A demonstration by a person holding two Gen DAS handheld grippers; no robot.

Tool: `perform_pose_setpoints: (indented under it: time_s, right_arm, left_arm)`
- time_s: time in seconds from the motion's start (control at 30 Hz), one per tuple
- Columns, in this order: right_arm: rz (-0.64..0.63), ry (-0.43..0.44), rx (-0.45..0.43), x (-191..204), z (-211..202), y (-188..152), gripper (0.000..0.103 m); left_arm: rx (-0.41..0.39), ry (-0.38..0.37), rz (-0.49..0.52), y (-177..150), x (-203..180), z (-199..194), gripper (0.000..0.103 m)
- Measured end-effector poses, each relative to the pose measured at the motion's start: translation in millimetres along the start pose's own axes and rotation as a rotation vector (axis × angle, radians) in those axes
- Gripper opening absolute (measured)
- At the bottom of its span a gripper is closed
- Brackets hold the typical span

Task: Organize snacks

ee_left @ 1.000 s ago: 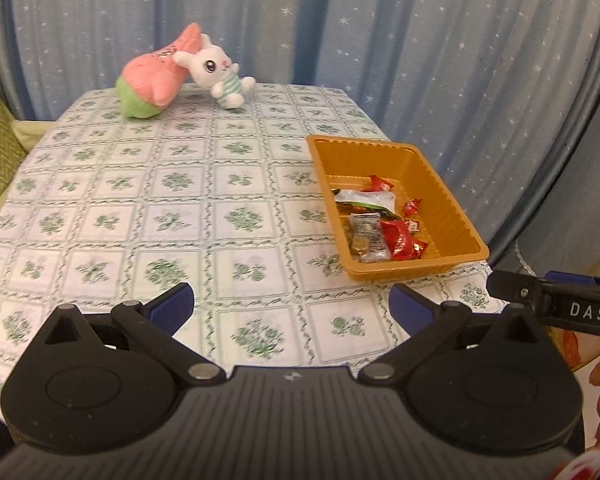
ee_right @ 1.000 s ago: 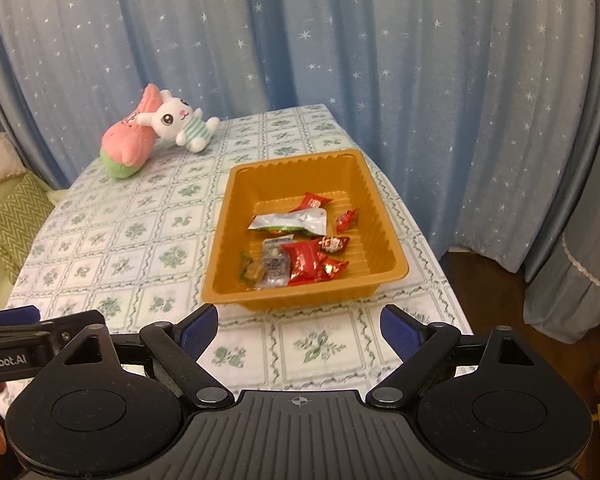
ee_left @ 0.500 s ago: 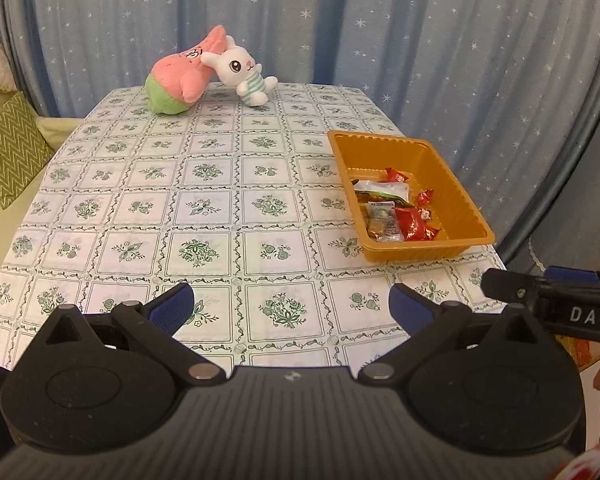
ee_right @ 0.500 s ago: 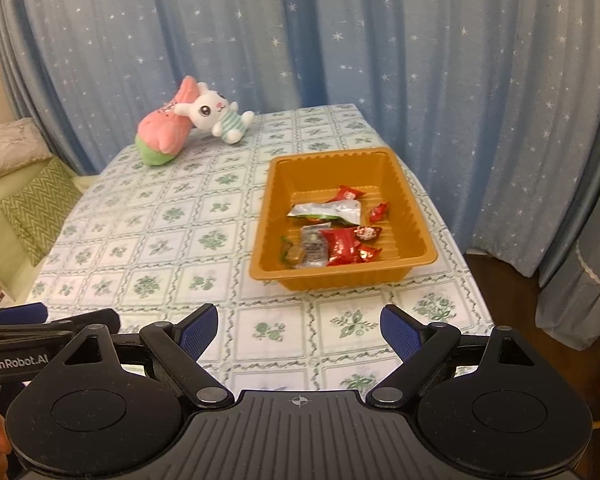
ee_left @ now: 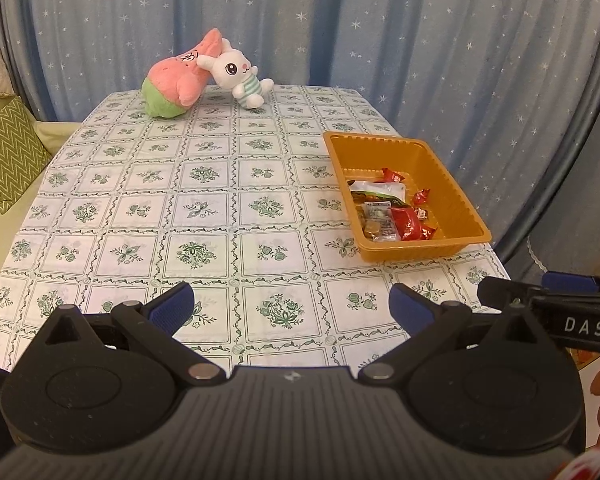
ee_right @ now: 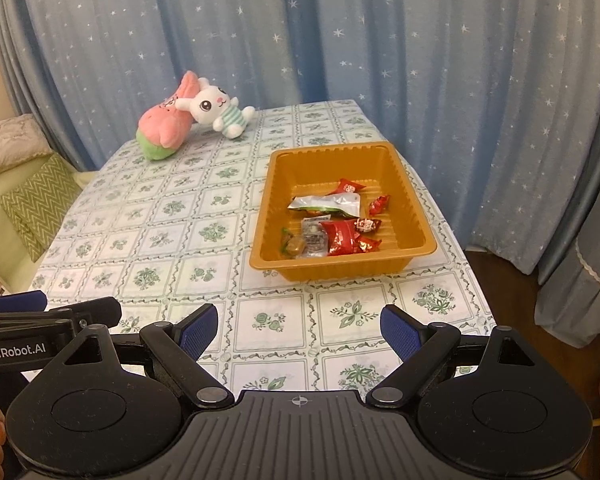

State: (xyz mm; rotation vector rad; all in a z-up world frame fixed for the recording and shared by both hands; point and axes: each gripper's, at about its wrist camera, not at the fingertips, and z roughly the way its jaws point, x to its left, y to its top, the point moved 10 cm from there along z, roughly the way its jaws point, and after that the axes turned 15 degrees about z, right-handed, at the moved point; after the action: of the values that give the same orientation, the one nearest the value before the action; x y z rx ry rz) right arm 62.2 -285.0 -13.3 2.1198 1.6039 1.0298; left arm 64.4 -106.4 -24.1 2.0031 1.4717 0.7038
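An orange tray [ee_right: 272, 184] [ee_left: 456, 188] stands on the right side of the table and holds several wrapped snacks [ee_right: 334, 224] [ee_left: 392, 212], red, silver-green and clear. My left gripper [ee_left: 290, 306] hovers open and empty over the near table edge, well short of the tray. My right gripper [ee_right: 298, 330] is also open and empty, in front of the tray's near wall. Each gripper shows at the edge of the other's view.
A floral tablecloth [ee_left: 204, 208] covers the table. A pink plush [ee_left: 176, 80] and a white rabbit plush [ee_left: 236, 74] lie at the far end. Blue starred curtains [ee_right: 420, 60] hang behind and to the right. Green cushions [ee_left: 4, 156] sit at the left.
Both grippers have drawn back from the tray toward the near table edge, so the tray looks smaller and farther. Their jaws stayed open.
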Motion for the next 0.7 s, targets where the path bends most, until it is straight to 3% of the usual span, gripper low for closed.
perform_pose_setpoints:
  time_s: [0.7]
  right_arm:
    - [0.0,0.005,0.001,2.2,0.8,-1.2,0.088]
  left_arm:
    - [0.005,0.005,0.0,-1.5,1.8,2.7,0.103]
